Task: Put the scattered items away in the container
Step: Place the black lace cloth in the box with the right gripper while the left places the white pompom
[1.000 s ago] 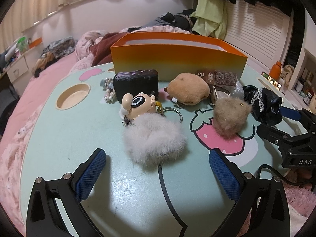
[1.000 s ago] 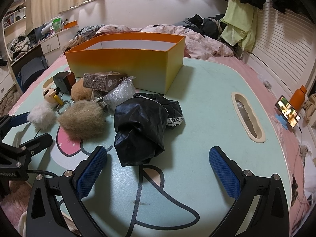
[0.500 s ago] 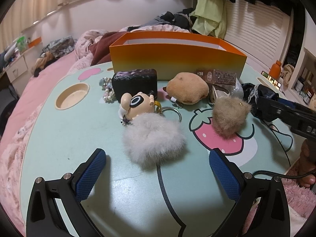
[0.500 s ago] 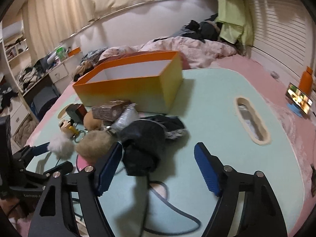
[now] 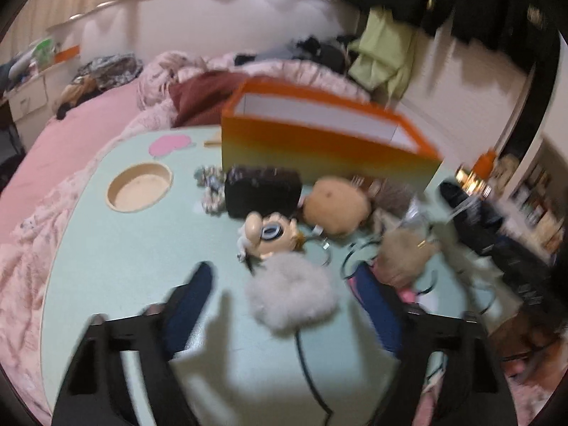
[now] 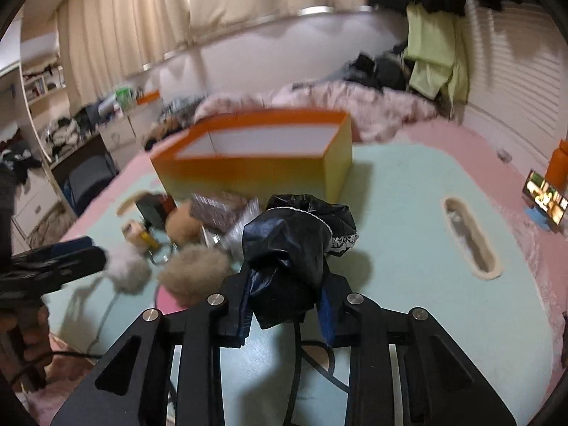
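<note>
Right gripper (image 6: 284, 305) clamps one black bag (image 6: 298, 245); left gripper (image 5: 284, 301) wide; two pompoms (image 5: 291, 294).

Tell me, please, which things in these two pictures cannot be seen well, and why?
- Floor of the orange box: both views, hidden by its front wall.
- Patterned packet: right wrist view, print blurred, partly behind the black cloth.
- Right gripper: right wrist view, its pads are covered by the cloth.
- Small beads: left wrist view, blurred, too small.
- Brown pompom: left wrist view, motion blur.
</note>
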`<state>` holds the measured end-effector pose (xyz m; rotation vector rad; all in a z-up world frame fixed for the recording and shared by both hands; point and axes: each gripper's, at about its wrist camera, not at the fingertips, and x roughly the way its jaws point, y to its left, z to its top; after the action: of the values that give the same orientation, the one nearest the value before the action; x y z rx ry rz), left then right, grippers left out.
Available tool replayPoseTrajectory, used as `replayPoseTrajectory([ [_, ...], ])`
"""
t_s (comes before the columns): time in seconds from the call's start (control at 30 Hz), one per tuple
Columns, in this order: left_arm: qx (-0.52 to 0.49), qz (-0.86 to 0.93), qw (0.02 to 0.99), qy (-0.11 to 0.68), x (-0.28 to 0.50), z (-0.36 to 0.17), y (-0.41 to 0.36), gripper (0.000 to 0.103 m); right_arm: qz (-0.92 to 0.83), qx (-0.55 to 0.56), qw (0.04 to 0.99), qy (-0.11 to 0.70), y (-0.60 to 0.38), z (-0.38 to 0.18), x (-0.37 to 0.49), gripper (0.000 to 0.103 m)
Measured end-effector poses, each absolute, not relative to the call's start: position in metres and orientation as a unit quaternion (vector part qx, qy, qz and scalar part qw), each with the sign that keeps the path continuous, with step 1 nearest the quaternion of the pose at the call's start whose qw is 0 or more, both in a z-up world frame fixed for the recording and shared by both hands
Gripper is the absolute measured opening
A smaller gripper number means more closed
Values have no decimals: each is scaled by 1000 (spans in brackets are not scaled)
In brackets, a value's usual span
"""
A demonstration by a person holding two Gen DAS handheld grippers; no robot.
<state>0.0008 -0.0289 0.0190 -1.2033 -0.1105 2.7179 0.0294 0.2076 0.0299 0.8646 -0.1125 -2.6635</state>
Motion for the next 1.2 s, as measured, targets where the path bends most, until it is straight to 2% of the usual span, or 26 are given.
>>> replayPoseTrajectory([
  [0.07,-409,908,84,-37,-3,8,-27,63,-939,296,173,-34,205,33,33,31],
  [0.13,-400,913,82,-16,-2,7,-21,42,-939,293,177,-26,201,34,33,31],
  [0.17,-400,913,84,-8,0,9,-18,38,-939,292,179,-24,199,34,33,31],
  [0.4,-349,929,119,-14,18,60,-24,38,-943,268,193,-22,196,57,29,31],
  [0.57,-322,936,143,-24,-32,115,-28,38,-940,264,214,-34,184,83,-8,31],
  [0.67,-324,934,144,-33,-79,128,-24,38,-928,292,225,-51,174,85,-44,31],
  [0.77,-354,922,151,-35,-125,108,-15,41,-915,320,234,-73,168,76,-70,31],
  [0.83,-395,907,136,-52,-148,82,-17,50,-908,339,231,-80,167,68,-82,37],
  [0.9,-414,900,106,-89,-157,65,-28,69,-906,355,214,-90,171,60,-88,46],
  [0.97,-401,898,127,-129,-153,58,-37,71,-909,342,214,-108,181,57,-85,61],
  [1.03,-401,897,133,-130,-147,59,-38,71,-917,323,210,-103,188,60,-84,68],
  [1.2,-407,899,129,-100,-127,59,-28,71,-918,328,205,-88,188,62,-106,68],
])
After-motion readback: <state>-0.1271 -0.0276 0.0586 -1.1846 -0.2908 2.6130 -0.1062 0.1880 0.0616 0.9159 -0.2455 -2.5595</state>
